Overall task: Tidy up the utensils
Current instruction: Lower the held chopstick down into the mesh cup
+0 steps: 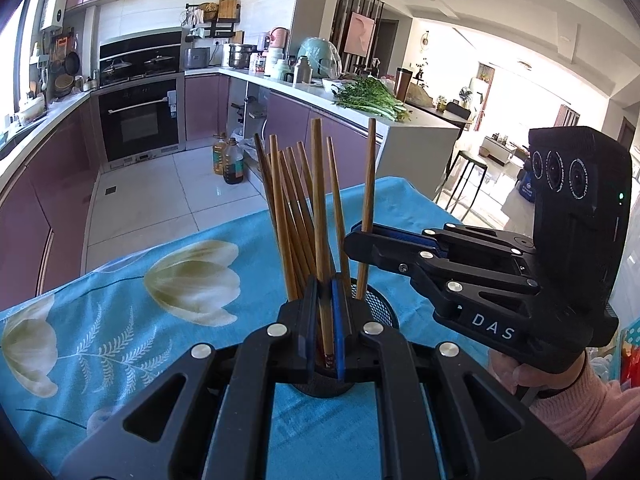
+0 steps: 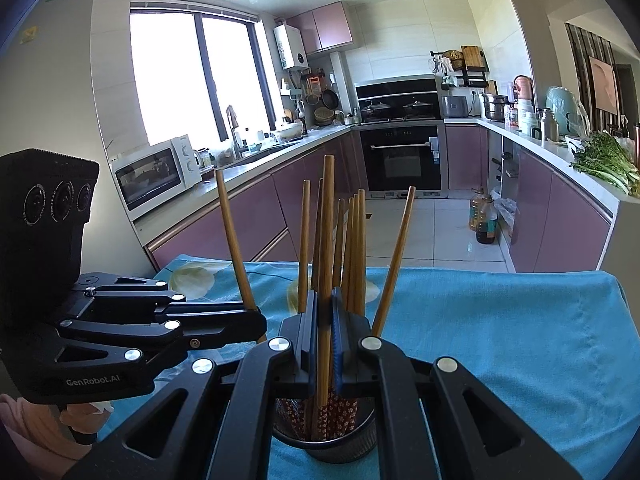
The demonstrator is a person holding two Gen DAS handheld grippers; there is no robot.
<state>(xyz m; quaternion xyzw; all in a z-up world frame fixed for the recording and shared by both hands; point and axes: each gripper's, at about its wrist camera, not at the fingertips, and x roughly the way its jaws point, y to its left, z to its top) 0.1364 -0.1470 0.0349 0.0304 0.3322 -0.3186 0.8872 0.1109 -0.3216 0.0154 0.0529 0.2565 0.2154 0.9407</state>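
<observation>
In the left wrist view, our left gripper (image 1: 325, 320) is clamped on one wooden chopstick (image 1: 320, 216) standing over the black mesh holder (image 1: 382, 308) on the blue floral cloth (image 1: 120, 320). To the holder's right, our right gripper (image 1: 362, 236) pinches another chopstick (image 1: 368, 200).

In the right wrist view, our right gripper (image 2: 326, 332) grips a chopstick (image 2: 327, 240) above the holder (image 2: 328, 440); left of the holder, our left gripper (image 2: 256, 320) holds its chopstick (image 2: 234, 240).
</observation>
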